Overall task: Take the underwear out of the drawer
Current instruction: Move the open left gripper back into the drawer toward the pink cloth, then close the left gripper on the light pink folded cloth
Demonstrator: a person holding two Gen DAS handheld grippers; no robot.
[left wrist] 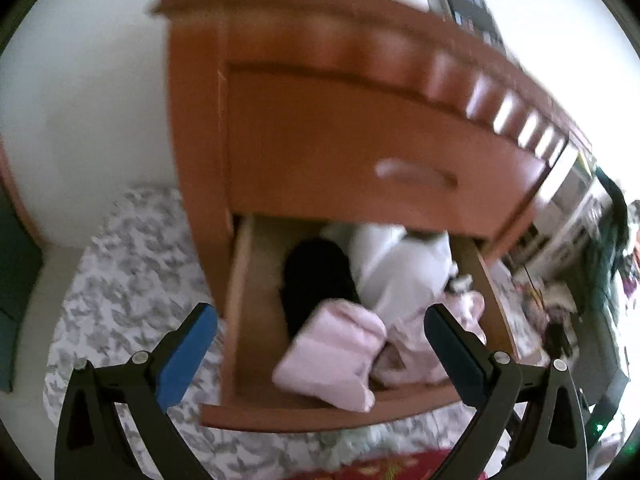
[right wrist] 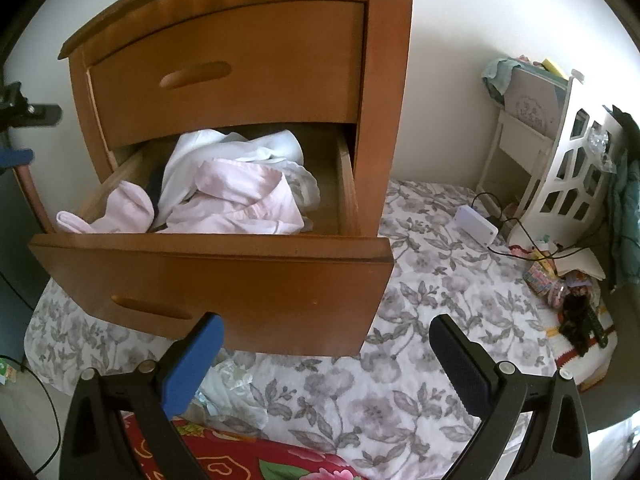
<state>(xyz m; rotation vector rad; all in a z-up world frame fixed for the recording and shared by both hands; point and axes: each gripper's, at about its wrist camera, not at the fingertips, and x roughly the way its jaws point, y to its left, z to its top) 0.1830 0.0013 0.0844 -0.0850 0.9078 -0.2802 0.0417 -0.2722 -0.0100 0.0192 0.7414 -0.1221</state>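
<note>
left tongs (left wrist: 320,332) wide apart, empty, over pink underwear (left wrist: 332,364) in open drawer (right wrist: 208,280) | right tongs (right wrist: 326,340) wide apart too, holding nothing

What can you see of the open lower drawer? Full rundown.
The lower drawer is reddish-brown wood with a curved front and a recessed oval handle slot. It is pulled well out of the nightstand, beneath the shut upper drawer. Paler side walls show. Inside lie loose pink garments, white fabric and something black. Both claws are open; neither touches it.
</note>
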